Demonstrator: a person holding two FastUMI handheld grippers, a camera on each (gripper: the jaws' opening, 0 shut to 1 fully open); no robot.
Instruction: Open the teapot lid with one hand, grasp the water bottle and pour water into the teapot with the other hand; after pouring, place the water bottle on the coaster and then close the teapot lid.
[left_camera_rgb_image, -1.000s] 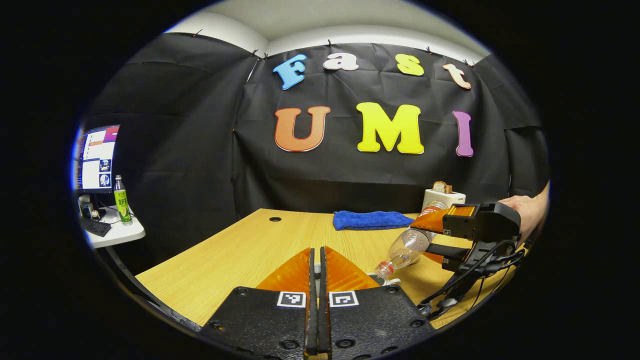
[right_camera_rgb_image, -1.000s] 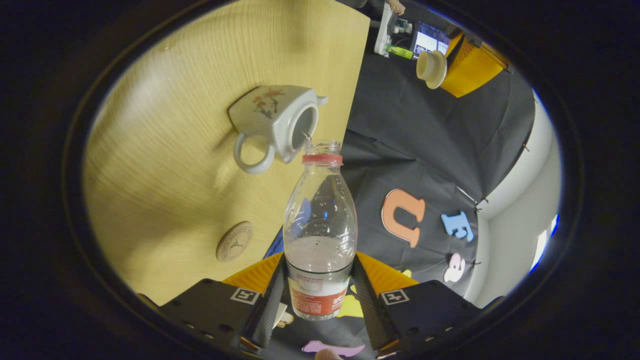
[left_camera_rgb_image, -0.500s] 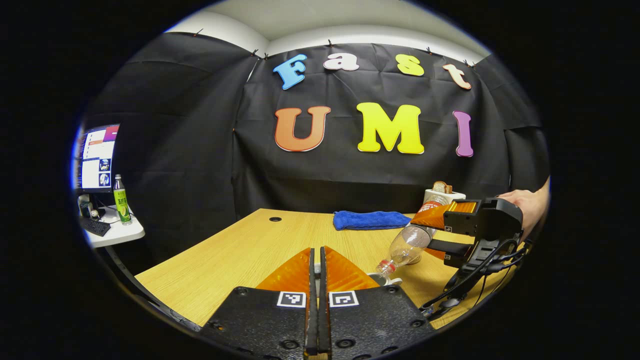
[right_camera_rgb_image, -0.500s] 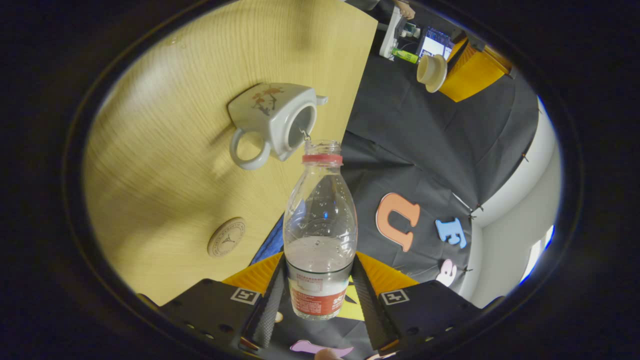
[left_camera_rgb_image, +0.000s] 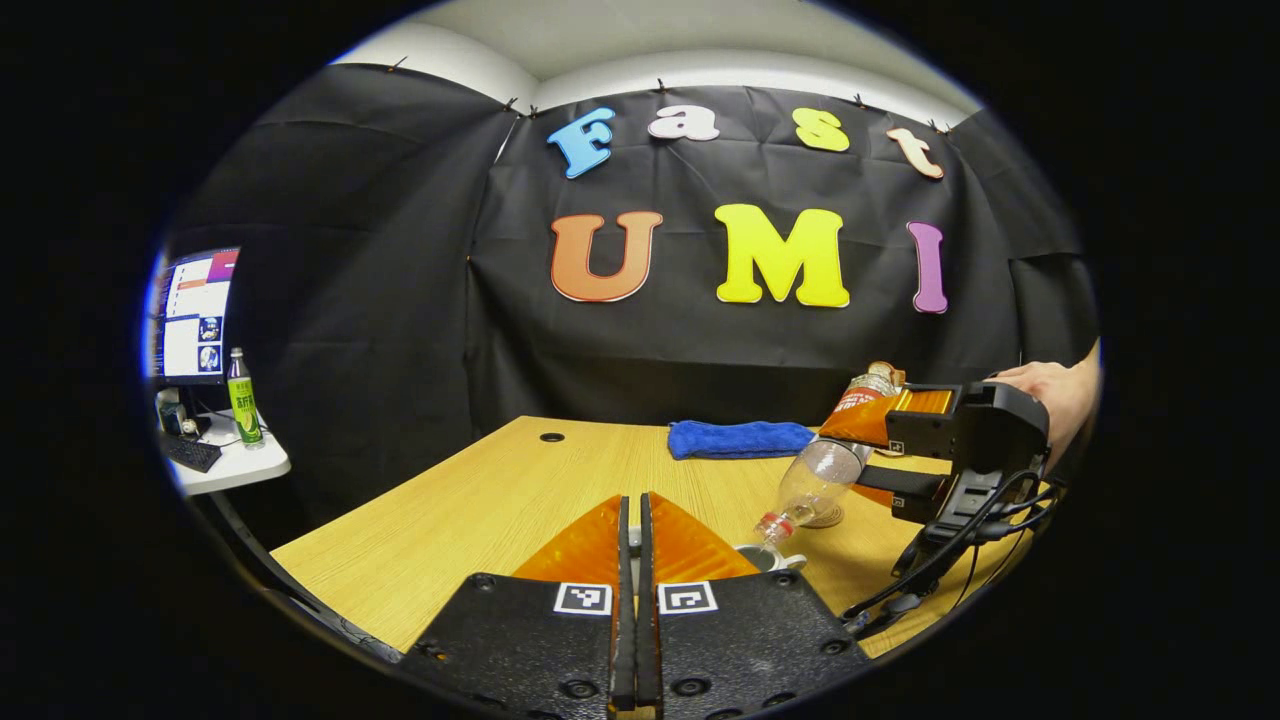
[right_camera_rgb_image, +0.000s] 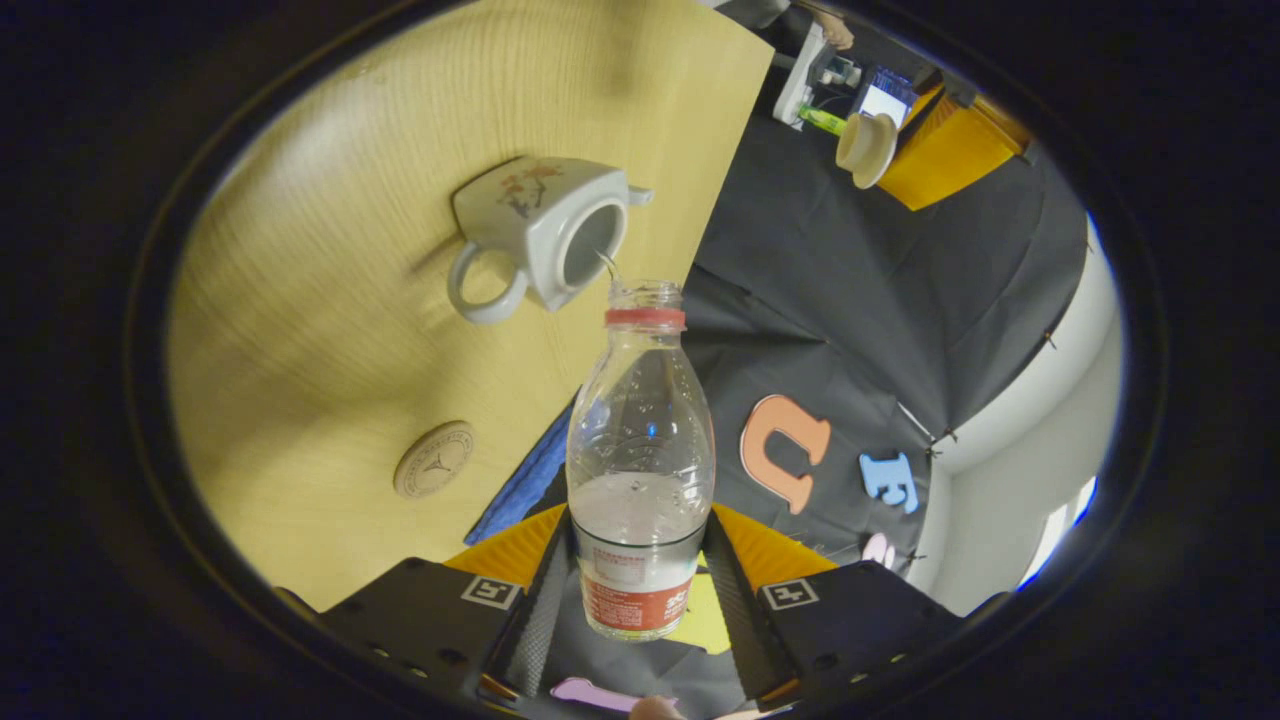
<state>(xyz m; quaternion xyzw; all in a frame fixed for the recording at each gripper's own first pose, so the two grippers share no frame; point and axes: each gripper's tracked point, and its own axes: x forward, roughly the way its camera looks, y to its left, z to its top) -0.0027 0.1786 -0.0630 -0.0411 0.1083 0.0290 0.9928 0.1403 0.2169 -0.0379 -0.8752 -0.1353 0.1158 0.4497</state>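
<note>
We log both grippers w/ ref. to the teapot, which sits lid-off on the table.

Right gripper: fingers pressed on both sides of the bottle, low on its body at the label. Bottle uncapped, tilted mouth-down toward the teapot, neck just over the open rim. A thin stream of water runs from mouth into the opening. Water remains in the lower part of the bottle. In the left gripper view, this gripper is held roughly level above the table, a hand behind it, bottle slanting down to the teapot rim.

Left gripper: fingers nearly together, only a narrow slit between them; we can't tell from its own view what sits in the slit. In the right gripper view, it is raised well above and beyond the teapot w/ the lid at its tip.

Coaster: flat on the table, near the teapot on its handle side, nothing on it. Blue cloth lies farther back, toward the wall.
</note>
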